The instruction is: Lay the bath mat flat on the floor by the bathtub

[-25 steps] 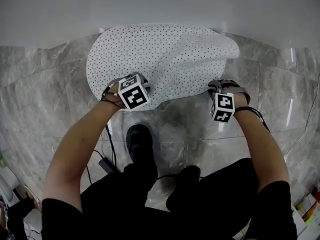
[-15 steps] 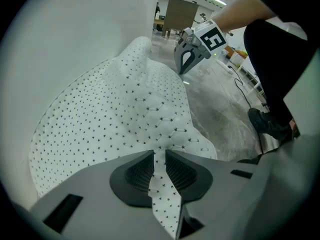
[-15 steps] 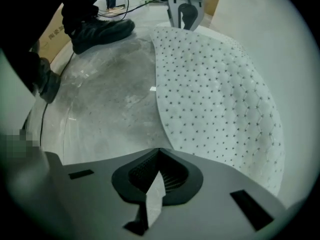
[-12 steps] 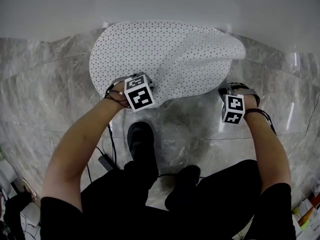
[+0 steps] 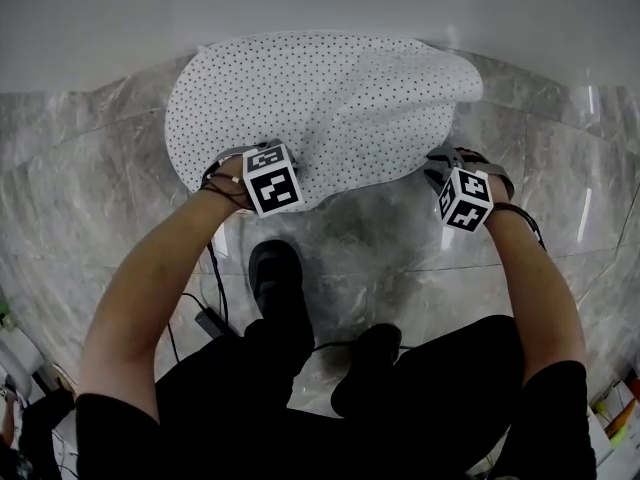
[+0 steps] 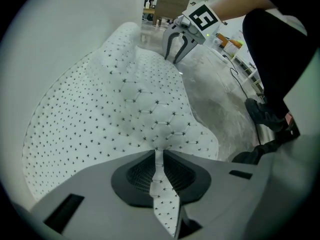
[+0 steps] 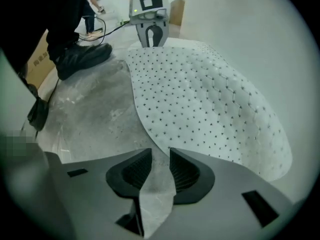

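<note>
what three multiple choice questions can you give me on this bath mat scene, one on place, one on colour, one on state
1. Where does the mat lie?
A) on the floor against the tub
B) in a sink
C) on a shelf

2. What colour is the mat?
A) plain blue
B) white with dark dots
C) red stripes

3. What state is the right gripper in?
A) shut on the mat
B) shut on a towel
C) open, holding nothing

Answers:
1 A, its far edge meets the tub wall.
2 B, dots cover its white surface.
3 C, bare floor shows between its jaws, which have just been opening.
</note>
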Demonstrator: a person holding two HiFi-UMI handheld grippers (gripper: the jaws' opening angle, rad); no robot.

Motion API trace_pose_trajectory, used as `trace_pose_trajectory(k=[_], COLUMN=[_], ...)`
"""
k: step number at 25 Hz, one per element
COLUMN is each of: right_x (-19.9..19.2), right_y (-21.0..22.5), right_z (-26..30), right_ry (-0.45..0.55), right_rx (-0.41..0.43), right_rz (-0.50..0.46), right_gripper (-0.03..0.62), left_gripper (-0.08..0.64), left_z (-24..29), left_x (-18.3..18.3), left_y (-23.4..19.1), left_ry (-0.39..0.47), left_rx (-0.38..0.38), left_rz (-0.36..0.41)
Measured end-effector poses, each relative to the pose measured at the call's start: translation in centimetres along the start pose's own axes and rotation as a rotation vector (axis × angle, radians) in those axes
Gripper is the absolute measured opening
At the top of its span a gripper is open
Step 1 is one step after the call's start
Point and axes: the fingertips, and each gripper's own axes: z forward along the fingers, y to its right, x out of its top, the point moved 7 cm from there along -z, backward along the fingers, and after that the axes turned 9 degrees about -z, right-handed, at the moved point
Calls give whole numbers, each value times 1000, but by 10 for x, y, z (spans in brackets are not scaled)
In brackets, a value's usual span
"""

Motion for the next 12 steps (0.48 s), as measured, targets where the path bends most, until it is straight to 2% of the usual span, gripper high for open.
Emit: trace_pose_trajectory(k=[5, 7, 10, 12], right_x=[-2, -4, -6, -7], right_y=[2, 8, 20, 24], right_z=[-1, -2, -1, 2], right_ry=[18, 19, 22, 34], right_rx=[-2, -5, 10, 63], right_rz=[-7, 5, 25, 31], right_gripper=[135, 179, 283, 287], left_gripper=[52, 52, 52, 52], left_z=[1, 0, -1, -3], left_x=[0, 0, -1, -2], left_y=[1, 1, 1, 2], left_ry=[-4, 9, 26, 26], left_rx=[-10, -5, 3, 3], left_rz=[6, 0, -9, -9])
